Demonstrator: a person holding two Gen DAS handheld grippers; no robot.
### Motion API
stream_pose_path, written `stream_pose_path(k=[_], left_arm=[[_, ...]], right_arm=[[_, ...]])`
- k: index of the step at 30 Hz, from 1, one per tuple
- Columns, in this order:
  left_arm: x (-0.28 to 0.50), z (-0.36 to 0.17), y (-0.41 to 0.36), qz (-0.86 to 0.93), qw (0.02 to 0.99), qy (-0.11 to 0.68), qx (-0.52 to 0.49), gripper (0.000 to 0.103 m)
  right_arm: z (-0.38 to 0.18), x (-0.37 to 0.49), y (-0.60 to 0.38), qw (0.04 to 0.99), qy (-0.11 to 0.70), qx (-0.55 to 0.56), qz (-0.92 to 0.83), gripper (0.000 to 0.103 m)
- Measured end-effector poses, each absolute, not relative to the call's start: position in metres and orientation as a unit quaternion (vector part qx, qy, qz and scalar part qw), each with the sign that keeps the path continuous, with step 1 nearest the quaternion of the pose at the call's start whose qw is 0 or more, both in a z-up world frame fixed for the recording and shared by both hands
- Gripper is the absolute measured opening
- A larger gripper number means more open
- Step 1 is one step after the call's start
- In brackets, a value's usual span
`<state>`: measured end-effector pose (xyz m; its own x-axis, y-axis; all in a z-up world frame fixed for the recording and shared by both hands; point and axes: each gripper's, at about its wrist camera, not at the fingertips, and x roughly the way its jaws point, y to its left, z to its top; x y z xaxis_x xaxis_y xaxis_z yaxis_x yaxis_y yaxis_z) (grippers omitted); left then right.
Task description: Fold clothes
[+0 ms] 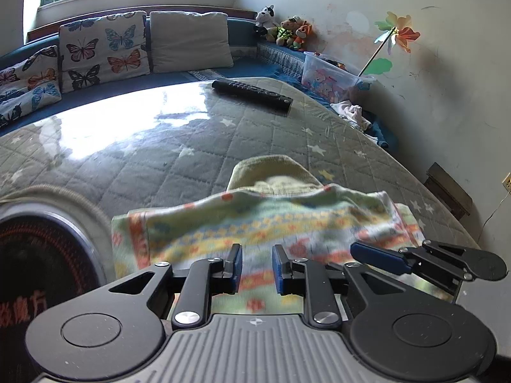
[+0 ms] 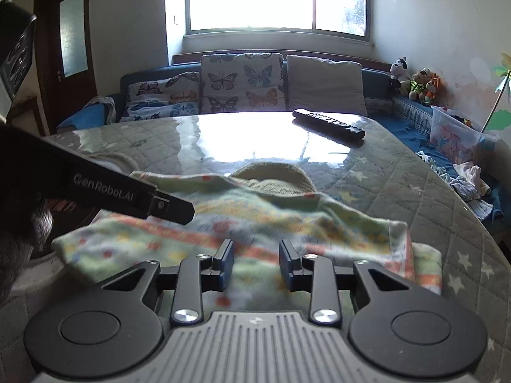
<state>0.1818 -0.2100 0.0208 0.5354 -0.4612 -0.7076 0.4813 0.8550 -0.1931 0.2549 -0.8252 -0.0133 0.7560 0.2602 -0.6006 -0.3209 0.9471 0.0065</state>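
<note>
A pastel patterned garment [image 1: 255, 223] [image 2: 271, 223] lies partly folded on the quilted star-print table cover [image 1: 159, 159]. An olive ribbed piece [image 1: 274, 172] [image 2: 274, 175] pokes out at its far edge. My left gripper [image 1: 257, 269] hovers over the garment's near part, open, with only cloth visible below the gap. My right gripper [image 2: 257, 265] is likewise open over the near edge, its pads pressing on nothing. A blue finger [image 1: 377, 257] of the right gripper shows at the right in the left wrist view. The left gripper's black body [image 2: 127, 191] crosses the right wrist view over the garment's left side.
A black remote [image 1: 252, 92] [image 2: 329, 124] lies at the table's far side. Behind it is a sofa with butterfly cushions [image 1: 102, 51]. To the right are a clear toy box [image 1: 332, 76] and loose clothes [image 2: 469, 182]. A round dark object [image 1: 38, 255] sits at the near left.
</note>
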Motion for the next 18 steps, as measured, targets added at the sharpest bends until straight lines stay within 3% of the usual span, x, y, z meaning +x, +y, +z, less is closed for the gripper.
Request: stream_pose_path(k=[10,13,18], left_arm=[[0.137,0.017,-0.192,-0.252,0.881,0.4,0.029,0.045],[0.124,0.017,-0.183,-0.249,0.884,0.396,0.026,0.052],[0.104,0.015,-0.168,-0.235,0.892,0.386,0.02,0.068]], right_arm=[[-0.017,0.204,-0.824,0.94,0.304,-0.068,0.142,0.036],[-0.013,0.195,-0.828,0.943,0.3,-0.057,0.132,0.053],[-0.013,0.183,-0.83,0.944,0.302,-0.038,0.128,0.07]])
